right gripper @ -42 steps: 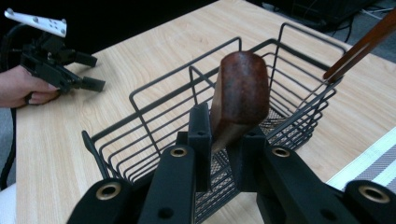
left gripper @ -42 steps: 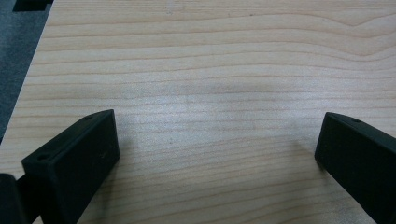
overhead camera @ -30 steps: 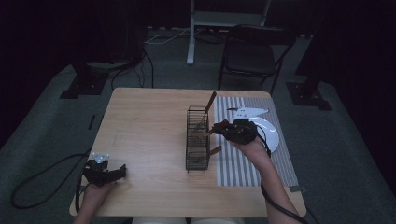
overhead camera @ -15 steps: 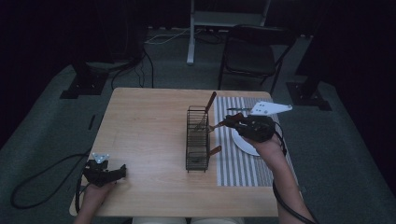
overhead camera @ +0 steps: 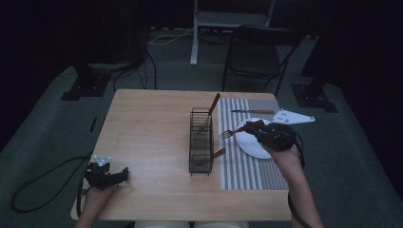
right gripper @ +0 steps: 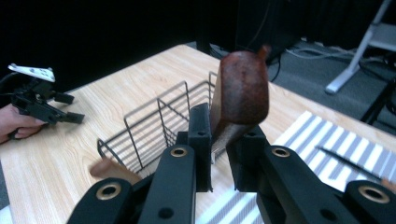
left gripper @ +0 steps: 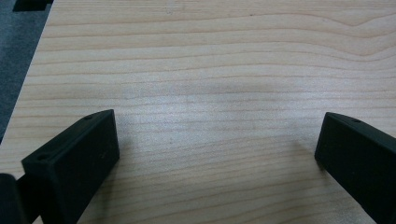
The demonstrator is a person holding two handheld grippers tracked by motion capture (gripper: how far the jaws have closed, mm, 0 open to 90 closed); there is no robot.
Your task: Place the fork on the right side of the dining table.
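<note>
A fork point(overhead camera: 236, 130) with a brown wooden handle point(right gripper: 243, 93) hangs level above the white plate point(overhead camera: 252, 146), tines toward the black wire rack point(overhead camera: 200, 140). My right gripper point(overhead camera: 259, 128) is shut on that handle, jaws pinching it point(right gripper: 223, 140) from both sides. The rack stands mid-table and holds another wooden-handled utensil point(overhead camera: 212, 107), leaning upright. My left gripper point(overhead camera: 121, 175) rests low at the table's front left corner, open, with bare wood between its jaws point(left gripper: 217, 149); the same left gripper point(right gripper: 70, 108) lies far off beyond the rack.
A grey-striped mat point(overhead camera: 247, 166) lies right of the rack under the plate. A knife point(overhead camera: 252, 112) lies across the mat's far end. A second brown handle point(overhead camera: 218, 153) sticks out of the rack's near end. The wooden table point(overhead camera: 152, 123) is bare left of the rack.
My right gripper has moved right and slightly up with the fork, from beside the rack to over the plate. The left gripper has stayed put.
</note>
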